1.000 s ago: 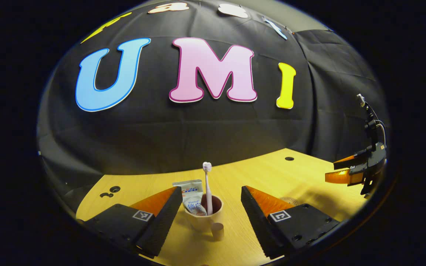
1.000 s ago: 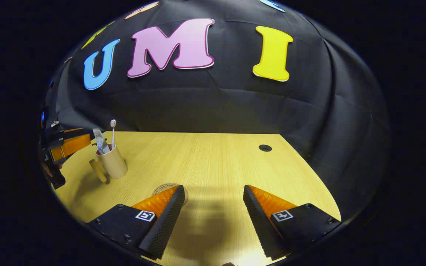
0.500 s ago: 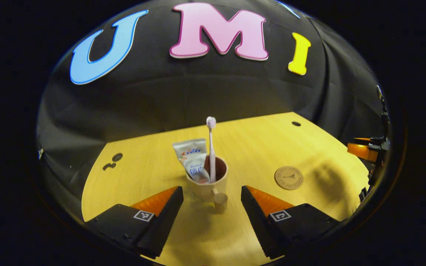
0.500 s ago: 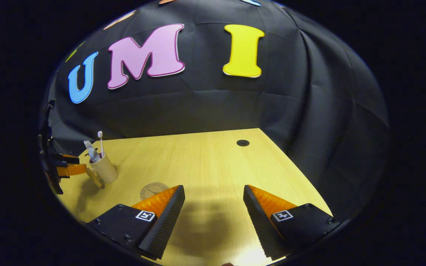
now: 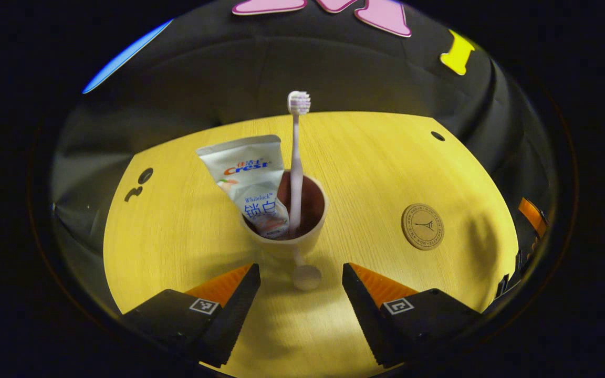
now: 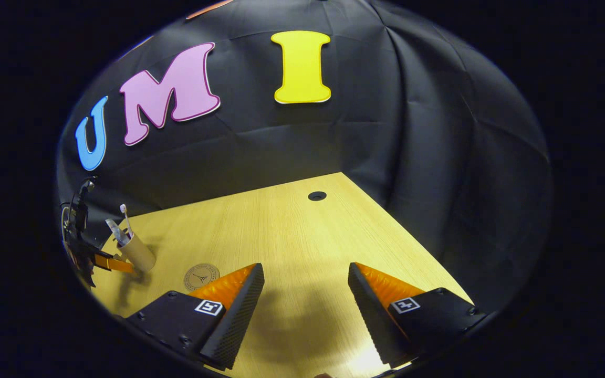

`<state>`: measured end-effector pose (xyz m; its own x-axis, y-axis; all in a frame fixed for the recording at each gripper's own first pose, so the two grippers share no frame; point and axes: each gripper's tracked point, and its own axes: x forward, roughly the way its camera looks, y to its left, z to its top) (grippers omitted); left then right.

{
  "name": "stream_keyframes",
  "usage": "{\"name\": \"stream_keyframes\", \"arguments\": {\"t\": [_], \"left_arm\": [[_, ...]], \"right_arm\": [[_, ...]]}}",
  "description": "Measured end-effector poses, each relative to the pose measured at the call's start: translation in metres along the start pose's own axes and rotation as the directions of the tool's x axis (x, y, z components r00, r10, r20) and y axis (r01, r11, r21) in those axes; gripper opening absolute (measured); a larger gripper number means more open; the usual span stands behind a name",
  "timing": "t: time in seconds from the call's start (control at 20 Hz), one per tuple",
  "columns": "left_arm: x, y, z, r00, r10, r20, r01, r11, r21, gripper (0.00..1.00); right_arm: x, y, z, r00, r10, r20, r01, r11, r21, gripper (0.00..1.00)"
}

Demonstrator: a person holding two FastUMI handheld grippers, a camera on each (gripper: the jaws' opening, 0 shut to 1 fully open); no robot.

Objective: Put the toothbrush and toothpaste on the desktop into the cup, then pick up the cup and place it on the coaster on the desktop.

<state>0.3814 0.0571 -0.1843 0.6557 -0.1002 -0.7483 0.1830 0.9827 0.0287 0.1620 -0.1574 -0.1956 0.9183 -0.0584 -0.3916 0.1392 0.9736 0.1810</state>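
A beige cup [image 5: 287, 242] with a dark inside stands on the wooden desktop [image 5: 176, 236]. In it lean a white toothpaste tube [image 5: 250, 181] and an upright pink toothbrush [image 5: 296, 157]. The cup's handle [image 5: 306, 276] points toward my left gripper [image 5: 300, 294], which is open with the handle between its fingertips, untouched. A round brown coaster [image 5: 423, 226] lies to the right of the cup. In the right gripper view my right gripper [image 6: 305, 299] is open over bare desk, with the cup [image 6: 135, 253], the coaster [image 6: 201, 276] and the left gripper [image 6: 104, 262] far left.
Small round holes [image 5: 437, 136] dot the desktop near its back edge, and another hole [image 6: 316, 196] shows in the right gripper view. The black cloth wall closes off the back and right side of the desk. The right gripper's orange finger [image 5: 532, 216] shows at the far right.
My left gripper has risen and tilted down over the cup, coming closer so the handle lies between its fingers. My right gripper has swung away to the right, and the cup shrinks in its view.
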Motion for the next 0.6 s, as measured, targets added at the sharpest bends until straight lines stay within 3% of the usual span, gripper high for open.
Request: {"name": "stream_keyframes", "arguments": {"t": [0.15,0.3,0.6], "left_arm": [[0.011,0.007,-0.003,0.997,0.028,-0.077,-0.028,1.0,-0.009,0.98],[0.013,0.006,0.0,0.992,0.004,-0.127,-0.012,0.998,-0.062,0.96],[0.028,0.0,0.0,0.974,-0.028,-0.223,0.008,0.996,-0.09,0.76]], "right_arm": [[-0.001,-0.007,0.0,1.0,-0.001,-0.003,0.001,1.0,0.005,0.99],[-0.002,-0.012,-0.007,1.0,0.0,-0.015,0.0,1.0,0.008,0.99],[-0.007,-0.012,-0.019,0.999,0.012,-0.035,-0.011,0.999,0.036,0.99]]}}
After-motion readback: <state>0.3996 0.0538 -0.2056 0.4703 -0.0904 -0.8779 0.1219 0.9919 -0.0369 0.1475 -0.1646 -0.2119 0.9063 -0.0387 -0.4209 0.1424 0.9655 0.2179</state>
